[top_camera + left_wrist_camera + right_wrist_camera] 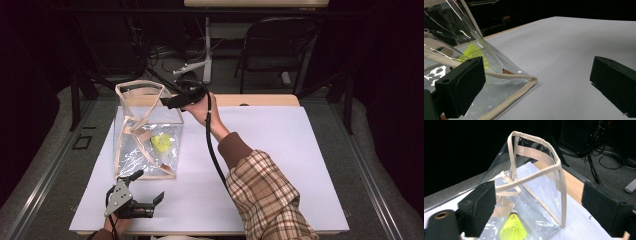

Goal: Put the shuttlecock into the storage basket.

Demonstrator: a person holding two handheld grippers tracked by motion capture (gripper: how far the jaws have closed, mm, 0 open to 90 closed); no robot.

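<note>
A clear plastic bag (145, 127) with beige trim stands upright on the left part of the white sheet (270, 145). A yellow shuttlecock (161, 142) lies inside it on the bottom. My right gripper (170, 101) hovers at the bag's upper right rim. In the right gripper view its jaws stand wide open (541, 212), with the bag (536, 177) and shuttlecock (513, 227) just ahead. My left gripper (149, 186) rests low near the bag's front bottom corner, open and empty. The left gripper view (537, 85) shows that corner (530, 80) and the shuttlecock (475, 51).
A plaid sleeve (265, 195) crosses the sheet's middle, with a black cable (212, 145) trailing beside it. The table's wooden far edge (260, 100) lies behind the sheet. A folding chair (280, 45) and floor cables (165, 55) sit beyond.
</note>
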